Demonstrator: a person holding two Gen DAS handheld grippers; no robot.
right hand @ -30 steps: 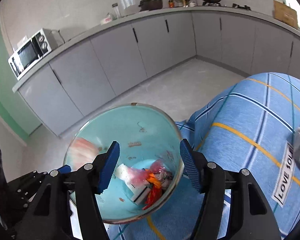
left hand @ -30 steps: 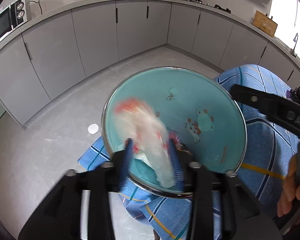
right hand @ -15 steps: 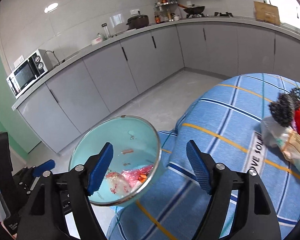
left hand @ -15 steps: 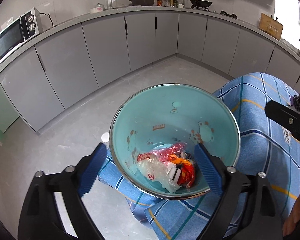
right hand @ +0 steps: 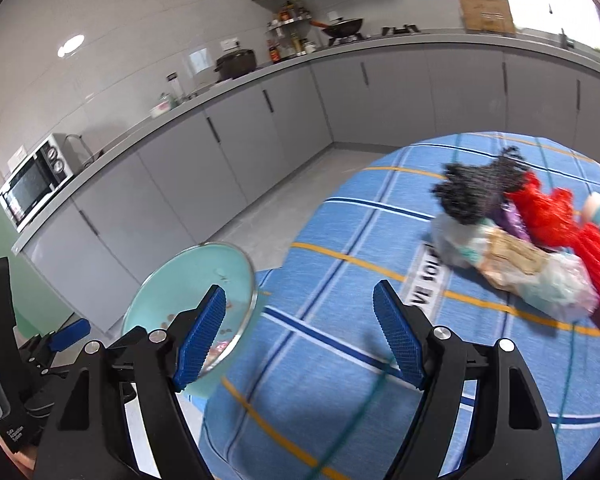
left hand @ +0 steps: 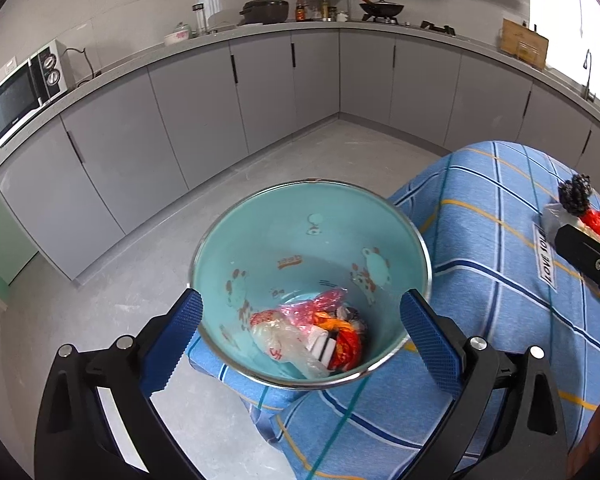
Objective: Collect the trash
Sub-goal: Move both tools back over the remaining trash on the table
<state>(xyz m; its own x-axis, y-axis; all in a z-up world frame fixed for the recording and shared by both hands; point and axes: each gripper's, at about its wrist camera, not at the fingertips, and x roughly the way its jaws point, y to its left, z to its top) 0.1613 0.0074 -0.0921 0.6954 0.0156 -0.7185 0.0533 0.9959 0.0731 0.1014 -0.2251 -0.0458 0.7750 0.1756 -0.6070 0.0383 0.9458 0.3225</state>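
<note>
Hovering over the bin [left hand: 260, 216], left hand-held gripper [left hand: 300, 334] gapes.

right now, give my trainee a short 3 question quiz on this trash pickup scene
1. True or false: the left claw is shut on a wrapper.
2. Multiple choice: where does the remaining trash pile lie? A) on the floor B) on the blue plaid tablecloth C) on the kitchen counter
3. Fill in: the wrappers already collected lie at the bottom of the teal ____.

Key
1. False: both its blue pads stand wide apart with nothing between them; the right claw is open too.
2. B
3. bin
</note>
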